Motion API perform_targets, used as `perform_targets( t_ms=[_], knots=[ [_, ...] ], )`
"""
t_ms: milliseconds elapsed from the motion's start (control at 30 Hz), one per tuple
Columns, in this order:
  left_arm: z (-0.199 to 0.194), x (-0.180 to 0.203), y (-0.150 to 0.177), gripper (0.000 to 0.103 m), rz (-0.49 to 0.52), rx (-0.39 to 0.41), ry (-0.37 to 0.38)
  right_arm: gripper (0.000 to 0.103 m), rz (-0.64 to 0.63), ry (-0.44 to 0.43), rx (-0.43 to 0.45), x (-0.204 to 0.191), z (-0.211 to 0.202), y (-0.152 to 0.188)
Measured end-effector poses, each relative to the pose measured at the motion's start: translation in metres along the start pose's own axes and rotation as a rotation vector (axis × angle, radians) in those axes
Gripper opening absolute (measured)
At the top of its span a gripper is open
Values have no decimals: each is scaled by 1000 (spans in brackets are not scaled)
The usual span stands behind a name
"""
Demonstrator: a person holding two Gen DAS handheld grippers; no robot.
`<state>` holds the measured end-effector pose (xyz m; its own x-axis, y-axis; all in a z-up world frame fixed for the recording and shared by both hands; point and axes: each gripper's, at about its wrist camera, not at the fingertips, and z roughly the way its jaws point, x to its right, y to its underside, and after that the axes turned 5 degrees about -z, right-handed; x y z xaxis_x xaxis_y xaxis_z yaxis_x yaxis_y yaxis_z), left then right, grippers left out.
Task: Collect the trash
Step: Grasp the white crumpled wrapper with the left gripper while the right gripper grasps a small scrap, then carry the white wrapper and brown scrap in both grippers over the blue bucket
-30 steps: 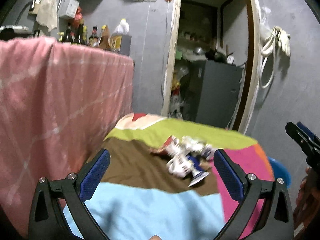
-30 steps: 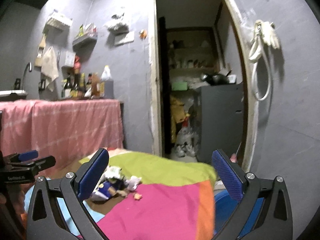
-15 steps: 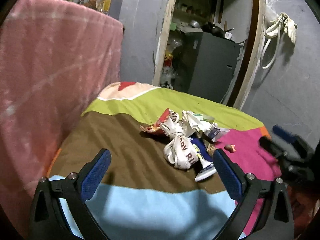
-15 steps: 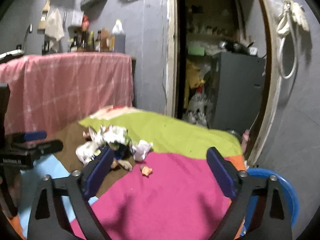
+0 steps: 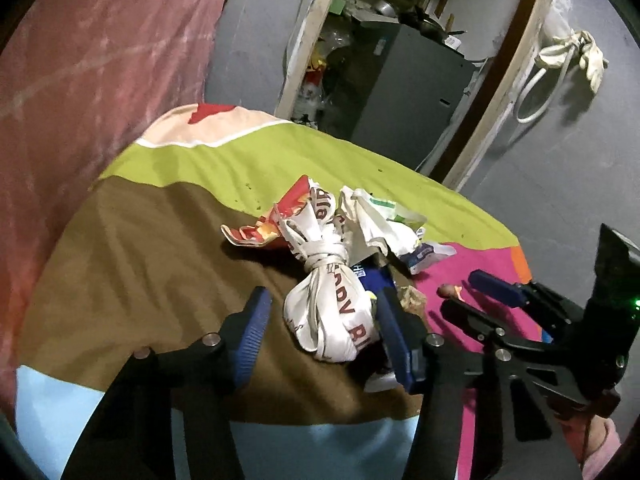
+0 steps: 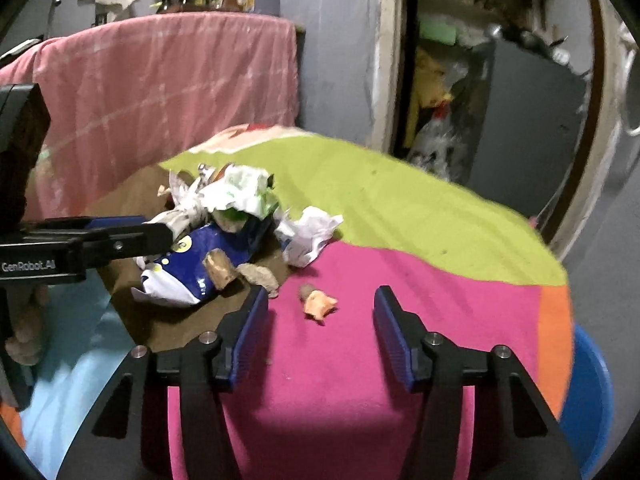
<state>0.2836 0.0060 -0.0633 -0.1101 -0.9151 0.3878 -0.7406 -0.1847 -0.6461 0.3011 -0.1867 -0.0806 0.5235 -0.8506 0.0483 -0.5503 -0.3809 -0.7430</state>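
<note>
A pile of trash lies on a table with a striped cloth (image 5: 140, 240). A knotted white wrapper with red letters (image 5: 332, 312) sits between the fingers of my open left gripper (image 5: 324, 320), which straddles it. Behind it lie a red snack wrapper (image 5: 272, 224) and crumpled white paper (image 5: 380, 224). In the right wrist view a blue packet (image 6: 200, 264), brown scraps (image 6: 220, 268) and an orange scrap (image 6: 318, 304) show. My open right gripper (image 6: 320, 316) hovers just before the orange scrap, and also shows in the left wrist view (image 5: 476, 292).
A pink cloth-covered counter (image 6: 160, 88) stands left of the table. A doorway with a grey cabinet (image 5: 400, 92) is behind. A blue bin (image 6: 592, 400) sits low beside the table's right edge.
Both grippers have moved down and forward to the trash pile. The left gripper's fingers have narrowed around the knotted wrapper. The right gripper's fingers have also narrowed, near the orange scrap.
</note>
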Motion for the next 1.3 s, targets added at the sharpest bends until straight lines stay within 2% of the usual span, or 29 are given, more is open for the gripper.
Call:
perform_targets(
  t_ms=[67,167,300,400,633,767,933,1300],
  knots=[
    [0,-2,0,42,-24,-10,17,52,12,-20,-10,3,4,-3],
    [-1,-4,-1,36,-39,-20,30,37,21,-28,-30,5,11,-6],
    [-2,-3,-4,21,-55,-32,42,20,18,-32,-42,4,13,-5],
    [-7,-1,-2,17,-55,-33,50,19,28,-38,-44,4,10,-3],
    [-32,12,11,12,-24,38,36,18,39,-30,10,0,-9,9],
    [-46,28,21,12,18,96,19,18,39,4,91,-1,-35,16],
    [-63,56,26,12,74,195,51,18,54,47,224,1,-74,21],
    [-89,135,22,12,180,443,126,18,46,253,478,14,-164,24]
  ],
)
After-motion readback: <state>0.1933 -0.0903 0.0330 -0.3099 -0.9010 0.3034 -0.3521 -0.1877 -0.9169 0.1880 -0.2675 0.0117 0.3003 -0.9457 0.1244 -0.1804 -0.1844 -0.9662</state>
